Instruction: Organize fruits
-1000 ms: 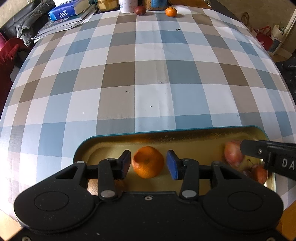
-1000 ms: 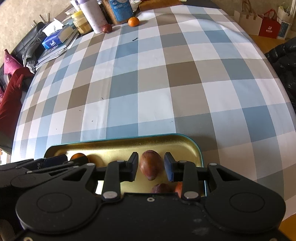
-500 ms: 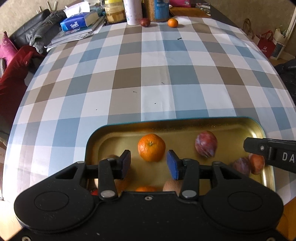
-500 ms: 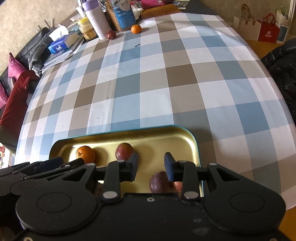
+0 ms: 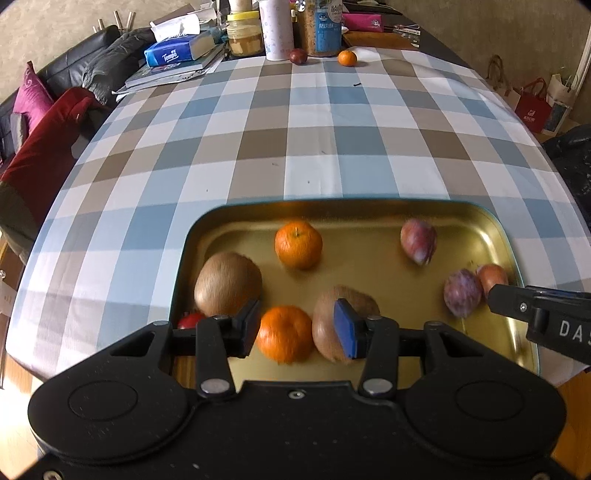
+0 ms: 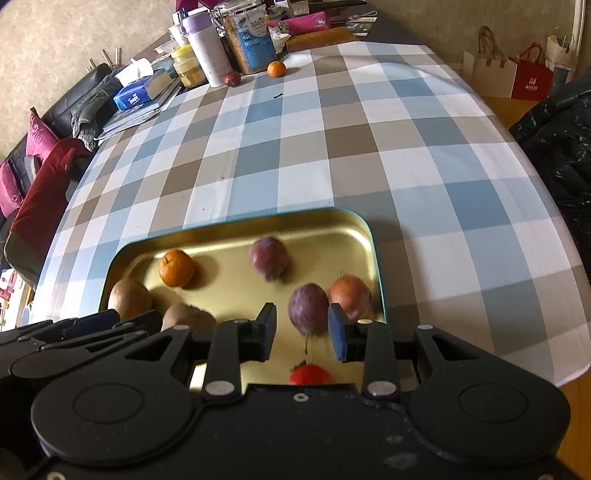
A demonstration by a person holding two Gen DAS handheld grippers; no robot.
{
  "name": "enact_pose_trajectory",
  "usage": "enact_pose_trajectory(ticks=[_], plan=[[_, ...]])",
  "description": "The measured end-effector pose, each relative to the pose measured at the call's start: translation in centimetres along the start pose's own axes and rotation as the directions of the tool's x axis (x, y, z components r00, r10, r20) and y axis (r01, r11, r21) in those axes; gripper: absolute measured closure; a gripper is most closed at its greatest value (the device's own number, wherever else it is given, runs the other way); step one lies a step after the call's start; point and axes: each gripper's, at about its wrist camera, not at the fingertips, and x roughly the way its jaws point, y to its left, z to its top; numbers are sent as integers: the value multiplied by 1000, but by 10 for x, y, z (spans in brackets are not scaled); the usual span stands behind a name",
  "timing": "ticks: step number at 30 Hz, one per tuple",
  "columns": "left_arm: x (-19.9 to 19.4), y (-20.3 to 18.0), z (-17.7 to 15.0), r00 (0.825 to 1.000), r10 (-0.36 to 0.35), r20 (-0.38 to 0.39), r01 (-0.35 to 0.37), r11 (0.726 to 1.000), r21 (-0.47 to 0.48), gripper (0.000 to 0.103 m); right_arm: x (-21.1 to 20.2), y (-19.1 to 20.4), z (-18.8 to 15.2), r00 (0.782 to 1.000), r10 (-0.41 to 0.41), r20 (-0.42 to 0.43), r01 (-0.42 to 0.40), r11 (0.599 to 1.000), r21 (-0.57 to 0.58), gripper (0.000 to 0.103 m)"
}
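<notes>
The checked tablecloth (image 5: 332,147) in blue, tan and white covers the whole table, and I take the gold tray (image 5: 369,210) at its near edge as my landmark. Beyond the tray, at the far end of the table, stand a white tumbler (image 5: 276,29), a jar with a yellow lid (image 5: 244,35) and a tall canister with a blue label (image 6: 251,40) whose print is too small for me to read. Just before them lie a loose dark plum (image 5: 297,56) and a small tangerine (image 5: 347,58). Left of those, a blue tissue pack reading "Tempo" (image 5: 166,56) sits on a stack of books. Paper shopping bags (image 6: 517,70) stand on the floor off the far right of the tray.

In the tray I see two tangerines (image 5: 298,243), two kiwis (image 5: 227,282), plums (image 6: 269,257) and something small and red (image 6: 309,373).

My left gripper (image 5: 295,326) hovers above the tray, jaws apart and gripping nothing, with a tangerine and a kiwi below them. My right gripper (image 6: 302,326) is likewise parted and empty, over a plum (image 6: 308,308). From the left camera its finger shows the letters "DA".
</notes>
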Motion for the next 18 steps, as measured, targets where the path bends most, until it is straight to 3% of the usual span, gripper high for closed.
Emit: enact_pose_trajectory(ticks=[18], plan=[[-10, 6, -39, 1000, -11, 13, 11, 999, -41, 49, -18, -7, -44, 998, 31, 53, -30, 999, -13, 69]])
